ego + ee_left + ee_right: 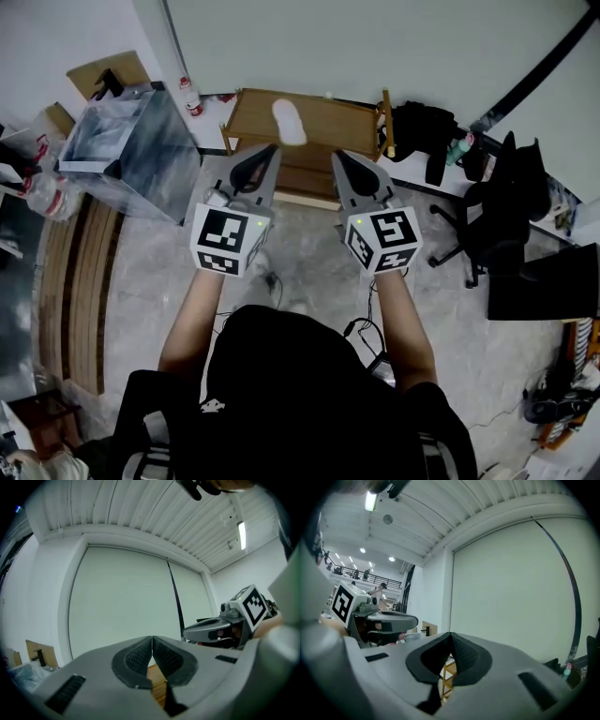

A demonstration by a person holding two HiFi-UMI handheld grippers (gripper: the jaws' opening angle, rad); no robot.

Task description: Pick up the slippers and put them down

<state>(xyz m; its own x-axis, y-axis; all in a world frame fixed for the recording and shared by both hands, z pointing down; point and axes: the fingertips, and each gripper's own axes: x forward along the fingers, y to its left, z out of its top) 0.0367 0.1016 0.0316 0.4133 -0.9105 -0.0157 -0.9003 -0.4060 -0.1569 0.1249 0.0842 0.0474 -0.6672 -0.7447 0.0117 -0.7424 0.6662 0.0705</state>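
left claw (274,148) and right claw (336,154) clenched, empty
slipper (289,122) ahead on shelf (345,118), lengthwise away, nearer left claw

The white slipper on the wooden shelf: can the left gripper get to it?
Probably yes. The white slipper lies alone on top of the wooden shelf, and the left gripper points toward it with nothing seen between them. Its jaws are shut, though, so they would need to open first.
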